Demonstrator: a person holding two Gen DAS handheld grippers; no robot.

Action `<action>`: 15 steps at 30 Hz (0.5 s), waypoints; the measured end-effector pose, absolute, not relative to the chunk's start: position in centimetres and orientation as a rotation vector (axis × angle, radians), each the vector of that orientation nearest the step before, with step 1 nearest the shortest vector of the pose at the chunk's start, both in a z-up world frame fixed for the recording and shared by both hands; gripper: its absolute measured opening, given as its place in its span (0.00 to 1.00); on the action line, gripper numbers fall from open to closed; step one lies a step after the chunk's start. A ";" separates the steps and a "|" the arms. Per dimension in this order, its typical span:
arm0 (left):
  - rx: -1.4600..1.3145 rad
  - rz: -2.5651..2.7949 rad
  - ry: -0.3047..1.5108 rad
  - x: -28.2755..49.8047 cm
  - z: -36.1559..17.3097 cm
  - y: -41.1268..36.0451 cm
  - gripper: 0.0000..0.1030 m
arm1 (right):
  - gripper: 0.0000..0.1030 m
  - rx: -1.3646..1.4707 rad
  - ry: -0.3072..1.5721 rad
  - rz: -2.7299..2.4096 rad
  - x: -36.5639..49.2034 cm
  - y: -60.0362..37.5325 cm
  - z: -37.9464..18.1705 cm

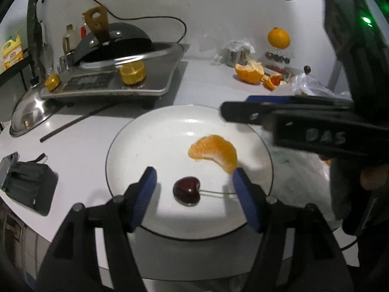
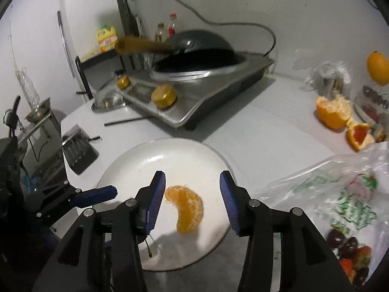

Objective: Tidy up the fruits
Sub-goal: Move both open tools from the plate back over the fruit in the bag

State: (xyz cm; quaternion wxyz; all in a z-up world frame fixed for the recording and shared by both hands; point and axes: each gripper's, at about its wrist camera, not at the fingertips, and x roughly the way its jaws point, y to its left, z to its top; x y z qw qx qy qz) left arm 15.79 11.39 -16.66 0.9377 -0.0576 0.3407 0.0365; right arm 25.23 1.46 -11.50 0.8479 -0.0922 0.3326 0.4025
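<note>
White plate (image 1: 155,131) on grey counter, holds two fruits. Cherry (image 1: 186,193) near the plate's front edge, lying on its side; its thin stem (image 1: 216,194) runs out level toward the right in the left wrist view. Orange segment (image 1: 215,151) just beyond and right of the cherry, apart from it; a curved crescent, long axis running from upper left to lower right, hollow side facing the cherry.

Left gripper (image 1: 193,185): jaws apart, cherry between the blue pads, neither pad touching it; stem reaches toward the right pad. Right gripper (image 2: 192,196): jaws apart, straddling the segment, pads clear of it; left pad close to its upper tip.

Around: stove (image 1: 109,82) with an upturned pan (image 1: 114,43) behind the plate, a chopstick (image 1: 73,124) lying before it. Orange peel halves (image 2: 334,112) and a whole orange (image 1: 278,38) at back right. Plastic bag (image 2: 340,185) with cherries and strawberries right of plate.
</note>
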 end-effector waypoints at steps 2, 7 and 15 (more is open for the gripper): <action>-0.119 0.079 0.682 15.7 -16.3 11.3 0.66 | 0.48 -0.183 0.688 0.841 25.0 0.6 -10.8; -0.128 0.075 0.646 15.4 -15.3 10.5 0.72 | 0.48 -0.180 0.646 0.812 24.1 -2.3 -9.2; -0.142 0.058 0.612 15.0 -14.2 8.9 0.74 | 0.48 -0.156 0.605 0.728 22.9 -8.7 -8.0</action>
